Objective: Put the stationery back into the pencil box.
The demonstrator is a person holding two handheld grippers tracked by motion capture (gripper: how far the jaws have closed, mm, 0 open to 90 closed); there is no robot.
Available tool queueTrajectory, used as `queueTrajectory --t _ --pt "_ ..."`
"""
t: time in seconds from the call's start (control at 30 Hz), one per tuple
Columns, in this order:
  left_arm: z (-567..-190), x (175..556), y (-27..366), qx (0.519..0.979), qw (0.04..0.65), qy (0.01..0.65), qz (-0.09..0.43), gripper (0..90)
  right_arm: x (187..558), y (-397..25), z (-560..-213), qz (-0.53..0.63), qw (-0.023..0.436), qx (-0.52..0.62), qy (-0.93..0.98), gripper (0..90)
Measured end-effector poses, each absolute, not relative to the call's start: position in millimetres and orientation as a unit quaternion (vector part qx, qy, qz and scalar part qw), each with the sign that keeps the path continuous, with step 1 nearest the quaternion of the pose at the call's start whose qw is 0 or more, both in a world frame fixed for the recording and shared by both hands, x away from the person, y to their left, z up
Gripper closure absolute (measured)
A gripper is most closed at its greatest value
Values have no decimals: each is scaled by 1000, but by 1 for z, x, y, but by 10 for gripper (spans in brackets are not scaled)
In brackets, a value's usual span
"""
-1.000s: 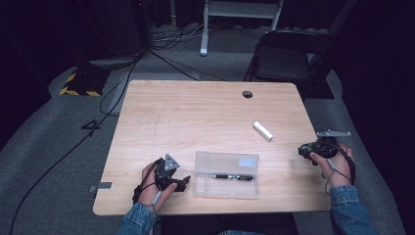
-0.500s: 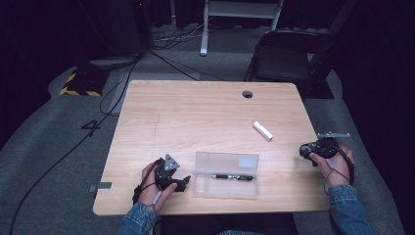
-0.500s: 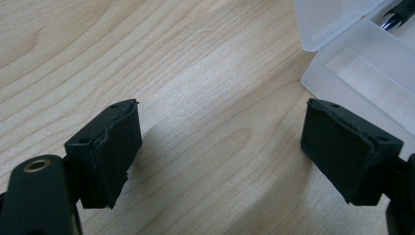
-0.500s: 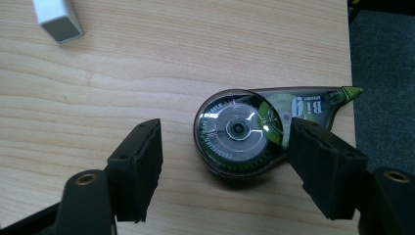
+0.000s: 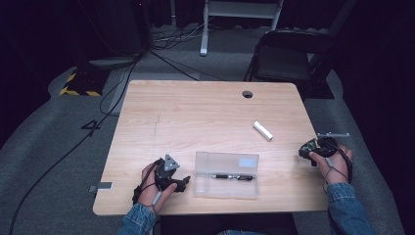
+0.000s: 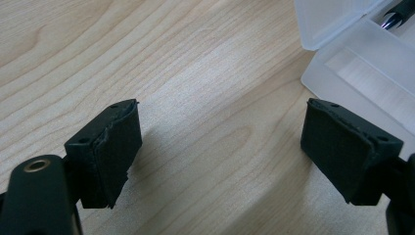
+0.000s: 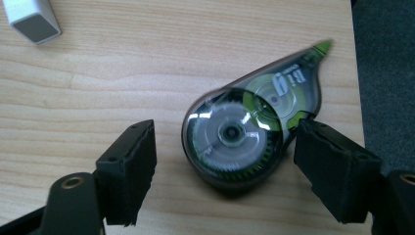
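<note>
A clear plastic case (image 5: 226,175) lies open near the table's front edge with a black pen (image 5: 234,176) inside; its corner (image 6: 359,58) shows in the left gripper view. My left gripper (image 5: 182,181) rests just left of the case, open, with bare wood between its pads (image 6: 110,154). At the table's right edge lies a correction tape dispenser (image 7: 249,134), clear with green parts. My right gripper (image 7: 222,176) is open and straddles the dispenser, its right pad (image 7: 337,164) touching or nearly touching it. The right gripper (image 5: 308,152) is held over the table's right edge. A white eraser (image 5: 263,130) lies farther in.
The wooden table (image 5: 205,117) has a cable hole (image 5: 247,94) at the back. A dark chair (image 5: 288,58) stands behind the table's right corner. Cables run over the grey carpet at left. The white eraser's end (image 7: 30,19) shows in the right gripper view.
The right hand and gripper have shifted slightly back toward the table's right edge. The left gripper has not moved.
</note>
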State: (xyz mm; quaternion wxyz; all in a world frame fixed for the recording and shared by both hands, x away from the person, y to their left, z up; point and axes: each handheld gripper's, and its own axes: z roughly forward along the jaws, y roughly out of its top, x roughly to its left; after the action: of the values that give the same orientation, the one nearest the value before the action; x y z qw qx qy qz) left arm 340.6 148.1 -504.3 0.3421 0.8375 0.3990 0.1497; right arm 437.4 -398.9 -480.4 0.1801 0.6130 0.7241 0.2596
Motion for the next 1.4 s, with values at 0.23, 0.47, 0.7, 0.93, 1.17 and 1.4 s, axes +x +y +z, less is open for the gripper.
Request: queueTrajectory --t 0.23,0.47,0.7,0.93,1.17,1.4 --pt "-504 340 149 837 341 399 151 158 446 -400 -484 270 182 606 726 234" --pt "-504 339 149 838 340 398 155 158 452 -398 -486 272 189 594 733 235" --pt "-504 339 149 838 339 399 151 157 456 -392 -489 271 196 572 748 256" --pt "-504 339 149 838 340 399 153 158 455 -384 -486 266 185 541 776 329" --pt "-504 339 150 839 340 398 153 157 453 -376 -483 262 174 521 794 422" --pt "-504 339 150 839 339 397 154 157 446 -367 -480 251 155 509 808 392"
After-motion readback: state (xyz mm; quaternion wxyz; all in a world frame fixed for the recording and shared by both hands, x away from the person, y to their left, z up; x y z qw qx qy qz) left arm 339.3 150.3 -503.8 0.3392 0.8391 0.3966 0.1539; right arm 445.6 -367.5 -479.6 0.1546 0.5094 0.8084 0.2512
